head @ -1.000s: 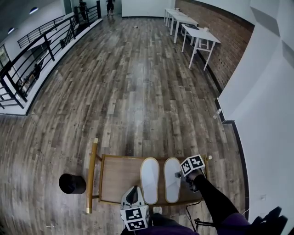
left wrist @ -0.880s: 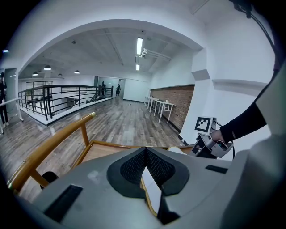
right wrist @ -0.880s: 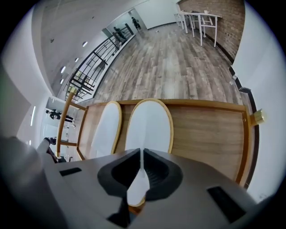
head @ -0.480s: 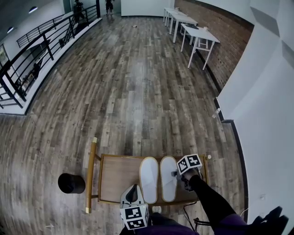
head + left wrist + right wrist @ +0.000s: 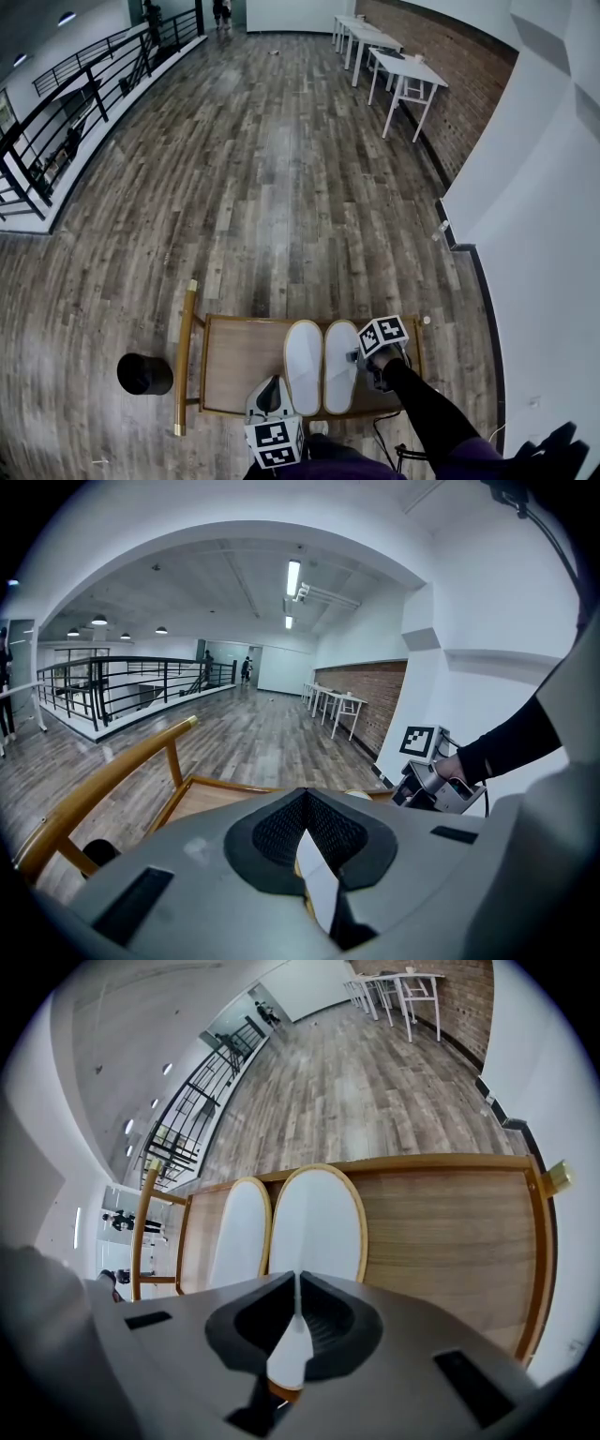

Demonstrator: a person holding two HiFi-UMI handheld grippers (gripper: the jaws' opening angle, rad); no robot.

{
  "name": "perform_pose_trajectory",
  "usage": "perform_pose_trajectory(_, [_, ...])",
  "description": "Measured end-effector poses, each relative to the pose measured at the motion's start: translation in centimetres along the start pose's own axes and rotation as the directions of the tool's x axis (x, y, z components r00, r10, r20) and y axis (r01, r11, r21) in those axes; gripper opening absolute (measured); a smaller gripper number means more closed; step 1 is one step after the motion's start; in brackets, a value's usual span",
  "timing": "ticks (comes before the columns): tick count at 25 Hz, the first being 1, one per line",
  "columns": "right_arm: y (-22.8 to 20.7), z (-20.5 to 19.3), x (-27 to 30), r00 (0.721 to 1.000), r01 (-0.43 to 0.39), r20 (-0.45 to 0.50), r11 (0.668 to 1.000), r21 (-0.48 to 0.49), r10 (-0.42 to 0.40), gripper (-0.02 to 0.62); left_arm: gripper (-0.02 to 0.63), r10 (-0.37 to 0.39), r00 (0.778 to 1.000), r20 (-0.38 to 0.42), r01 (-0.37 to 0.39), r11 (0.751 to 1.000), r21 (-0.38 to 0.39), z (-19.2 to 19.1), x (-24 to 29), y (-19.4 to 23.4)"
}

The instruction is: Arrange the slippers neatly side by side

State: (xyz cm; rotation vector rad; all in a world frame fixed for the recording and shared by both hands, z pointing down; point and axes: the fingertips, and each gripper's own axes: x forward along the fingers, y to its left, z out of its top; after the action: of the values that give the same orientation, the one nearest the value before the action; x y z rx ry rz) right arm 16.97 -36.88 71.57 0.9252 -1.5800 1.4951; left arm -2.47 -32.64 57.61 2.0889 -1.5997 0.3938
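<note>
Nearest the person, the left gripper (image 5: 302,803) is seen with its jaws pressed together on a thin white edge, taken to be the heel of the left slipper (image 5: 303,367), which lies flat on the wooden trolley (image 5: 244,322). Just to the right, the jaws of the right gripper (image 5: 297,1288) have just been closing and are now clamped on the heel rim of the right slipper (image 5: 341,366); its white sole and tan edging are pinched between them. The change lies in that right slipper: a second ago a strip of bare wood was shown between the pair, and it has since been drawn leftwards, so that the two long sides are now touching or very nearly so. Both toes are pointed away from the person and appear level. The arrangement is therefore judged all but done, with only a small squaring of the heels and the release of both grips left to be made. Further off, a black bin (image 5: 144,374) is seen on the plank floor (image 5: 281,169) beside the trolley's handle, and white tables (image 5: 405,70) are ranged along the brick wall beyond.
</note>
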Motion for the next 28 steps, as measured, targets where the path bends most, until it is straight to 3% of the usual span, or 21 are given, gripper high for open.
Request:
perform_pose_trajectory(8, [0.2,-0.2,0.3,1.000,0.001,-0.011,0.999,-0.051,-0.002,0.014,0.000,-0.003,1.000,-0.004,0.003,1.000,0.002,0.0,0.1,0.0])
perform_pose_trajectory(13, [0.5,-0.1,0.2,0.998,-0.061,0.000,0.998,0.000,0.061,0.014,0.000,-0.001,1.000,-0.003,0.001,1.000,0.002,0.0,0.2,0.1])
perform_pose_trajectory(19, [0.2,-0.2,-0.2,0.998,-0.057,0.027,0.998,0.019,0.057,0.016,0.000,-0.015,1.000,0.001,0.015,1.000,0.003,0.0,0.5,-0.3])
perform_pose_trajectory(22, [0.8,-0.2,-0.3,0.995,-0.094,0.049,0.995,0.044,0.092,0.065,0.000,-0.024,1.000,0.003,0.024,1.000,0.007,0.1,0.5,-0.6])
perform_pose_trajectory(28, [0.5,-0.3,-0.9,0.995,-0.078,0.070,0.997,0.017,0.077,0.067,0.000,-0.027,1.000,0.010,0.027,1.000,0.010,0.1,0.5,-0.8])
